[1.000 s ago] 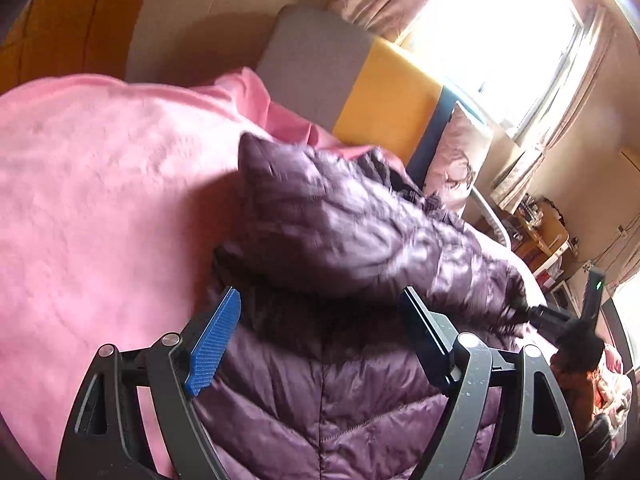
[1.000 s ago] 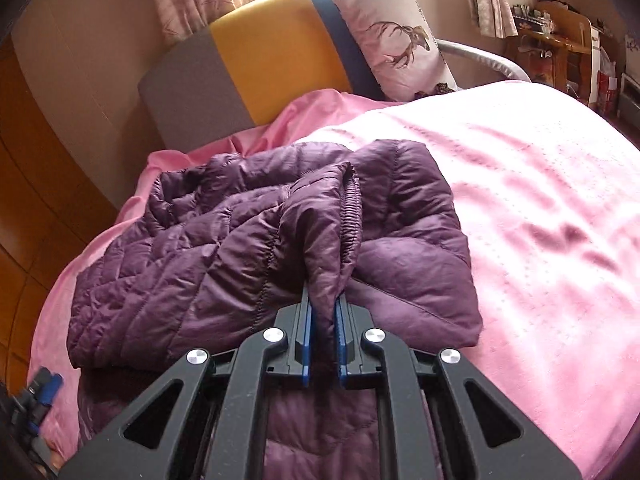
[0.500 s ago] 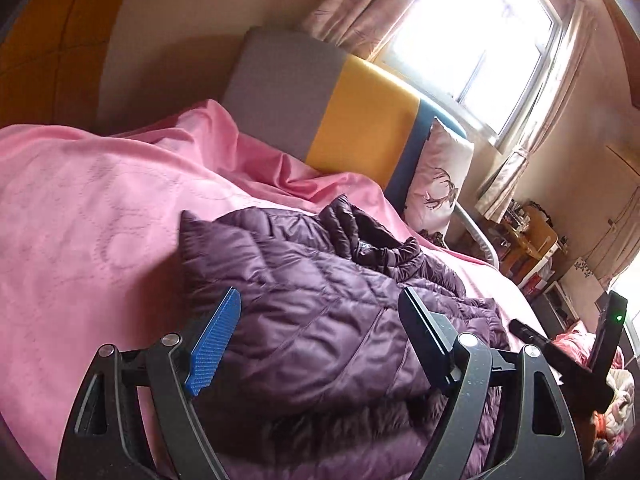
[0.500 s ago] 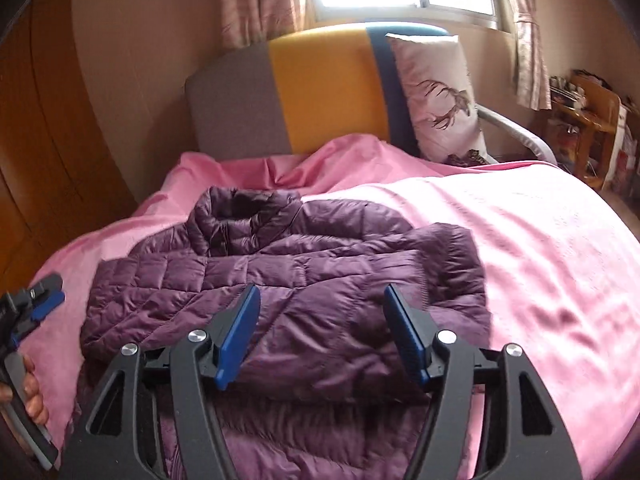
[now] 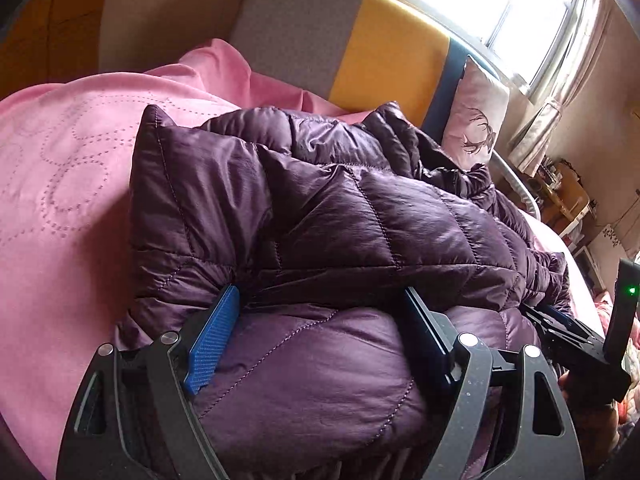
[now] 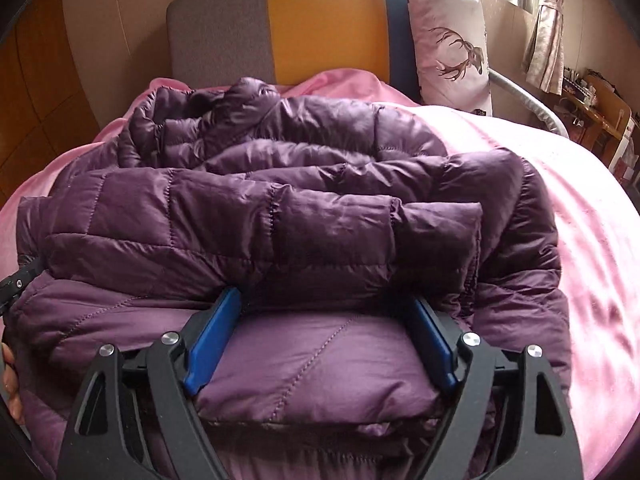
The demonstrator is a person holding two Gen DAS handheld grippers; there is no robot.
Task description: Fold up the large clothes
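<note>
A purple quilted puffer jacket (image 5: 360, 224) (image 6: 280, 216) lies on the pink bedspread (image 5: 60, 200) (image 6: 592, 216), with its sleeves folded across the body. My left gripper (image 5: 320, 300) is open; its fingers straddle the puffed near fold of the jacket, tips tucked under the folded sleeve's edge. My right gripper (image 6: 324, 300) has its jaws opening wide, with the jacket's near hem bulging between them and nothing gripped. The right gripper (image 5: 560, 332) also shows at the jacket's right edge in the left wrist view. At the left edge of the right wrist view appear the left gripper (image 6: 16, 280) and a hand (image 6: 8, 380).
A grey, yellow and blue headboard (image 6: 320, 24) stands behind the jacket, with a deer-print pillow (image 6: 452, 44) leaning on it. A bright window (image 5: 500, 8) with curtains is at the back right, above a cluttered wooden shelf (image 6: 600, 108). Wood panelling (image 6: 36, 92) runs along the left.
My right gripper let go of the sleeve and opened wide; the sleeve now lies across the jacket. Both grippers dropped down onto the jacket's near edge.
</note>
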